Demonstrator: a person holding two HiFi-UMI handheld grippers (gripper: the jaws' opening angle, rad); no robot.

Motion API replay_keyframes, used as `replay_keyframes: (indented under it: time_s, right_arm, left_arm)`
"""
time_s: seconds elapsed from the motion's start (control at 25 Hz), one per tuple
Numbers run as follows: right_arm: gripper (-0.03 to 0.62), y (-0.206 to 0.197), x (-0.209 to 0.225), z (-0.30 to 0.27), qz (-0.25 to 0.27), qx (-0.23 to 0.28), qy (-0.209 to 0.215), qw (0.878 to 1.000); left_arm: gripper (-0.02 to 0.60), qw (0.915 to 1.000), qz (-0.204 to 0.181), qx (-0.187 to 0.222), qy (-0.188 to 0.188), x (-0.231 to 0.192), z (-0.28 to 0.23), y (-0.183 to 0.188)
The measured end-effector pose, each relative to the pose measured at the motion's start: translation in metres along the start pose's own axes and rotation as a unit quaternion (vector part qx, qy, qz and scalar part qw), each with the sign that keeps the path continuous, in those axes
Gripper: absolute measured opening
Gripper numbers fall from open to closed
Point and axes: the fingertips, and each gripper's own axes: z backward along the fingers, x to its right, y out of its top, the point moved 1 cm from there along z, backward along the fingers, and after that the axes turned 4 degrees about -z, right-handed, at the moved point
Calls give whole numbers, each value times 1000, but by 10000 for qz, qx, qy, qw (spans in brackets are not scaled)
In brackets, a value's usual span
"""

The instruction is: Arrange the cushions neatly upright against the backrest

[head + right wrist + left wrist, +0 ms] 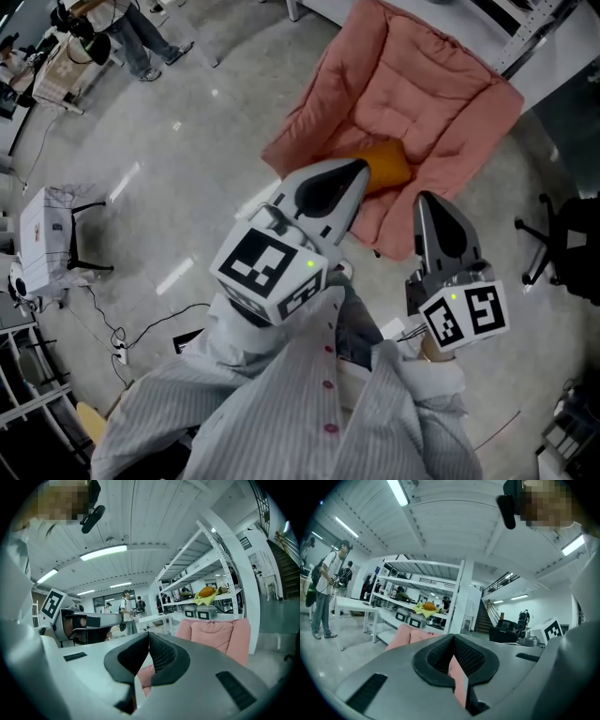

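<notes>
A pink padded chair (412, 94) stands on the floor ahead, with an orange cushion (389, 161) lying flat on its seat. My left gripper (360, 169) is shut and empty, its tip just left of the orange cushion. My right gripper (425, 200) is also shut and empty, held over the seat's front edge. In the left gripper view the shut gripper (453, 640) points toward the pink chair (408, 635). The right gripper view has its shut gripper (149, 637) below the chair's backrest (216, 633). The orange cushion is hidden in both gripper views.
A black office chair (562, 246) stands to the right of the pink chair. At left are a white box on a stand (45, 239) and floor cables (120, 345). White shelving (206, 597) rises behind the chair. People (141, 37) stand far off.
</notes>
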Motion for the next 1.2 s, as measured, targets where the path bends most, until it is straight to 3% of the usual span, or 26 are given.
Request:
replay_keyframes:
  time_s: [0.36, 0.88, 1.2]
  right_arm:
    - [14, -2, 20, -38, -149, -35, -153, 9998]
    - [14, 10, 45, -129, -307, 15, -1101, 9934]
    - [14, 2, 70, -174, -363, -133, -1462, 9885]
  left_arm:
    - [9, 9998, 11, -137, 165, -52, -24, -4]
    - [9, 9953, -127, -349, -896, -136, -92, 11]
    - [9, 9889, -103, -721, -1293, -171, -130, -7]
